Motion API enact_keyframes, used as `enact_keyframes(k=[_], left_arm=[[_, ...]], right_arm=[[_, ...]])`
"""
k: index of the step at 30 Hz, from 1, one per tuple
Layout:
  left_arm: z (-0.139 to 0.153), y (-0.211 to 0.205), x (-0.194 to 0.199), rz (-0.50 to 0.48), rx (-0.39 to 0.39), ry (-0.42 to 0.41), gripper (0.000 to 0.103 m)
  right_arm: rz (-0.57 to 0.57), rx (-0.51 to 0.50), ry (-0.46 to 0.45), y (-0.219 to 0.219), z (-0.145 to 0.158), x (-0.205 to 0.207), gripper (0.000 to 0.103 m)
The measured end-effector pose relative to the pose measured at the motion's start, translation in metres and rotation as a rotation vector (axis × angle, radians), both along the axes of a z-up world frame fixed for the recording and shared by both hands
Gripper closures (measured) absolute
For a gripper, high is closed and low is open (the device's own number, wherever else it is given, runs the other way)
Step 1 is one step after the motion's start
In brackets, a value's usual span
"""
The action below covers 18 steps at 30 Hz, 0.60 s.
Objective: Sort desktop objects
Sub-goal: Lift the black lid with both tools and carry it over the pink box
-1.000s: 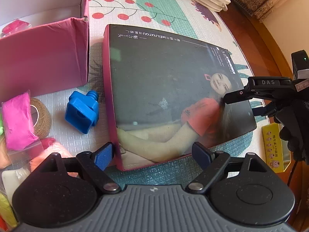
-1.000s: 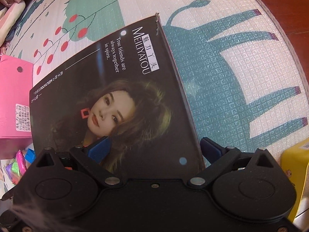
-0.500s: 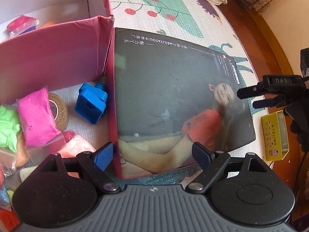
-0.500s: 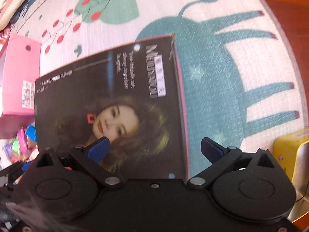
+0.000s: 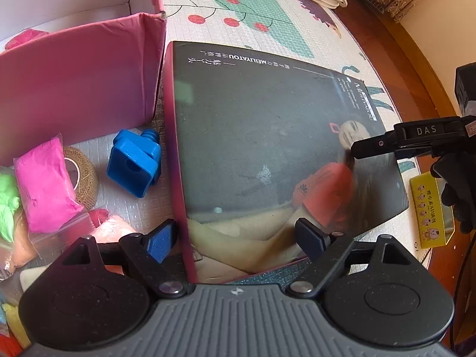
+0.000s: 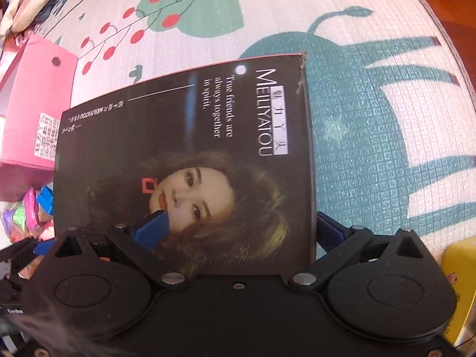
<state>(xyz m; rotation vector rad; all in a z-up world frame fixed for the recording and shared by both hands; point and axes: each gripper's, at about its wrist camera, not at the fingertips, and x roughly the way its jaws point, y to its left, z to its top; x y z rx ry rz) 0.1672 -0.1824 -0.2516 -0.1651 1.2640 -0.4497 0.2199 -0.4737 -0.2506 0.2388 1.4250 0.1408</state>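
A flat dark box lid (image 5: 267, 136) with a printed portrait and pink sides lies on the play mat, its left side close to the open pink box (image 5: 83, 83). My left gripper (image 5: 235, 241) is open and straddles the lid's near left corner, one blue pad outside the pink side and the other over the top. My right gripper (image 6: 238, 229) is open too. Its left finger hangs over the lid (image 6: 184, 154) and its right finger stands just outside the lid's right edge. In the left wrist view the right gripper (image 5: 366, 150) reaches in over that edge.
A blue plastic block (image 5: 134, 166), a twine roll (image 5: 86, 178) and bags of pink clay (image 5: 44, 184) and green clay (image 5: 7, 205) lie left of the lid. A small yellow box (image 5: 428, 211) sits at the mat's right edge, with wooden floor beyond.
The lid now lies nearer the pink box, with the gap between them narrower. In the right wrist view the lid has swung round. Both grippers stay open.
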Motion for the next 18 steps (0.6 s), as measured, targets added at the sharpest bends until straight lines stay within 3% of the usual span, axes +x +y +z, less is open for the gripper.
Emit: enact_keyframes(k=[7,14,15,17,18], left_arm=[[0.028,-0.012,-0.001,-0.06,-0.026,-0.056,0.017],[0.074,-0.023,-0.004,-0.102,-0.072,-0.141,0.017],[0.081,-0.025,-0.005,-0.127,-0.109,-0.16,0.03],[0.103,-0.036,-0.011,-0.203,-0.204,-0.204,0.031],[0.113,-0.045,-0.016,-0.238,-0.177,-0.228,0.031]], right_arm=[[0.057,-0.076,-0.057,-0.001,0.034,-0.003,0.0],[0.079,-0.14,-0.116,-0.007,0.086,-0.011,0.0],[0.089,-0.141,-0.12,-0.006,0.093,-0.012,0.0],[0.148,-0.117,-0.124,0.004,0.105,-0.016,0.002],[0.195,-0.114,-0.129,0.013,0.11,-0.018,0.003]])
